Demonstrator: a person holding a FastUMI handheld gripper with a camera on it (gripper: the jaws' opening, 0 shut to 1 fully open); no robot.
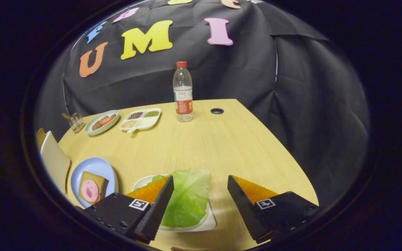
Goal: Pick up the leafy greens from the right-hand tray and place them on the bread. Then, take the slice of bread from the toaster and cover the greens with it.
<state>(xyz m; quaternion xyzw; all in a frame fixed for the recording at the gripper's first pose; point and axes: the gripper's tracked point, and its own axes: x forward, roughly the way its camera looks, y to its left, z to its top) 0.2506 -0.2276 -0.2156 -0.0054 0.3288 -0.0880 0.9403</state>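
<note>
A pale green leaf of greens (pixel 187 195) lies on a white tray (pixel 206 223), between my two fingers and closer to the left one. My gripper (pixel 200 183) is open, hovering over the tray, with the left fingertip overlapping the leaf's edge. To the left, a light blue plate (pixel 96 167) holds a slice of bread (pixel 98 181) topped with a round pink slice of ham (pixel 90 190). A cream-coloured object (pixel 54 160), possibly the toaster, stands left of the blue plate, partly cut off.
At the far side of the wooden table (pixel 222 146) stand a water bottle (pixel 183 92), a divided dish of grains (pixel 141 119), a green plate with food (pixel 102 122) and a small glass jar (pixel 75 120). A cable hole (pixel 217 111) lies beside the bottle.
</note>
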